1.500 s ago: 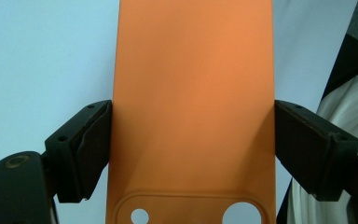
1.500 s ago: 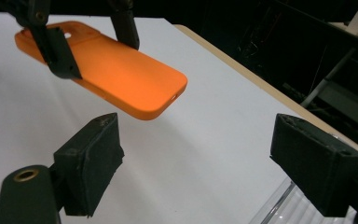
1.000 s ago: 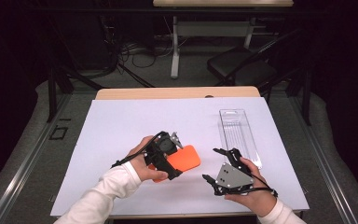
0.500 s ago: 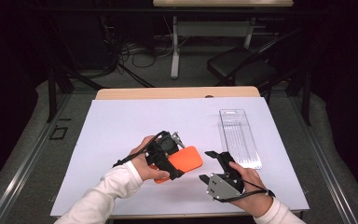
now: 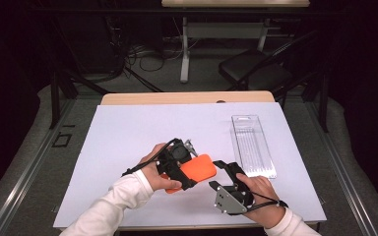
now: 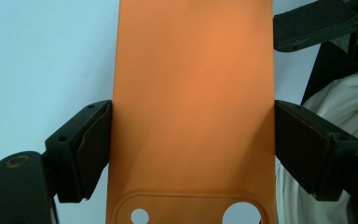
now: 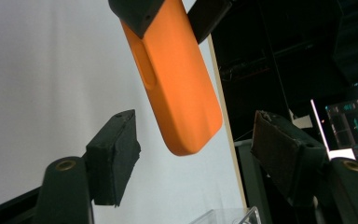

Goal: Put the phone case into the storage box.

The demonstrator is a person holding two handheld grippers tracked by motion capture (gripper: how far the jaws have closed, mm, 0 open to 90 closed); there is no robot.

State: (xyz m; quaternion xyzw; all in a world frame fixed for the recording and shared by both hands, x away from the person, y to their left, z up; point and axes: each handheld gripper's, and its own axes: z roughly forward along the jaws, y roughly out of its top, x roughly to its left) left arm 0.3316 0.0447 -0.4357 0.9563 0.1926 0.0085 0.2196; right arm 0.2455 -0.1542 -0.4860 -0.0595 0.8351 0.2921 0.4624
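Clear plastic tray [image 5: 252, 145], black chair [image 5: 256, 73]

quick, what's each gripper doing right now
Left gripper: shut on the flat orange silicone phone case.
Right gripper: open, holding nothing, its jaws either side of the case's free end.

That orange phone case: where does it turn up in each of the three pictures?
High view: the orange case sits low and centre, clamped in the left gripper.
Left gripper view: the case runs up the middle between the jaws.
Right gripper view: it hangs from the top centre.
Shared landmark: the white table cover.
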